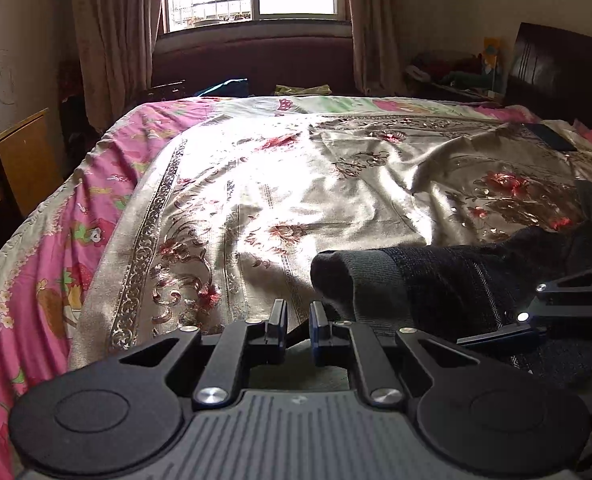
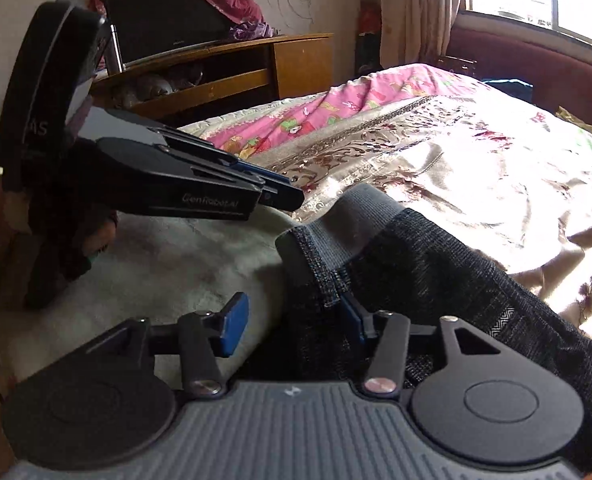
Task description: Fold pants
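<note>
Left tongs (image 1: pixel 299 322) shut, pants (image 1: pixel 436 280) just right, right tongs (image 2: pixel 292 320) parted around pants edge.

The pants (image 2: pixel 436 256) are dark speckled charcoal with a plain grey waistband (image 2: pixel 356 216); the bedspread (image 1: pixel 296 184) is gold, patterned with red flowers; the sheet (image 1: pixel 108 152) is pink.
</note>
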`<state>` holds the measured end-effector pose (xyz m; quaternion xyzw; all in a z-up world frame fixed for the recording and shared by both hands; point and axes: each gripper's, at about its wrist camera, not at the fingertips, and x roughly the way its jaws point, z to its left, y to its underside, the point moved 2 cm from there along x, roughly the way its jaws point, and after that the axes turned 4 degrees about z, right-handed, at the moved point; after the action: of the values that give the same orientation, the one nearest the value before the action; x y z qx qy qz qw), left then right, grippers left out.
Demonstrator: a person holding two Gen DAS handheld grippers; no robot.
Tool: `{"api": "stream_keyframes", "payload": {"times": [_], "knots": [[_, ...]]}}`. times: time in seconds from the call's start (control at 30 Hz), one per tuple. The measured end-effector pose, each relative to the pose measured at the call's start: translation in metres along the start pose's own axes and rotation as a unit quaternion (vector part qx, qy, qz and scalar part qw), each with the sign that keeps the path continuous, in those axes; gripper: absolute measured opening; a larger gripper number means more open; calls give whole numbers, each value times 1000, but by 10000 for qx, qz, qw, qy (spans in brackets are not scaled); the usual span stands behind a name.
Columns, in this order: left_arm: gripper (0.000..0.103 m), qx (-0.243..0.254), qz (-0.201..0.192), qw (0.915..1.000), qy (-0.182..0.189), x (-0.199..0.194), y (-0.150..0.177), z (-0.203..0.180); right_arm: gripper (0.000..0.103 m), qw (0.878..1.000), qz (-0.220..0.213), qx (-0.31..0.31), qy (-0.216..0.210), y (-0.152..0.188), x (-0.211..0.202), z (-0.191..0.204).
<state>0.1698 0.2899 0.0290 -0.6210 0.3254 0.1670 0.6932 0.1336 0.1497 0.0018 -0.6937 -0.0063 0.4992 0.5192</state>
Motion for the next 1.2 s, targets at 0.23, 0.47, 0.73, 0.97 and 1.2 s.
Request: {"api": "stream_keyframes", "payload": {"times": [0.23, 0.47, 0.73, 0.97, 1.2], "knots": [[26, 36, -103, 9999, -6, -9, -1, 0, 11, 9974, -303, 607, 250, -11, 3, -23], [27, -10, -256, 9996, 103, -11, -1, 0, 10, 9745, -1653, 1385, 628, -52, -75, -62], [27, 23, -134, 9999, 22, -17, 6, -7, 22, 9981, -300, -110, 519, 4, 28, 6], [32, 467, -262, 9977, 422, -13, -4, -53, 36, 9967, -635, 405, 301, 15, -29, -13], [34, 904, 538, 9926, 607, 32, 21, -102, 36, 9734, -161, 1714, 1512, 79, -97, -113]]}}
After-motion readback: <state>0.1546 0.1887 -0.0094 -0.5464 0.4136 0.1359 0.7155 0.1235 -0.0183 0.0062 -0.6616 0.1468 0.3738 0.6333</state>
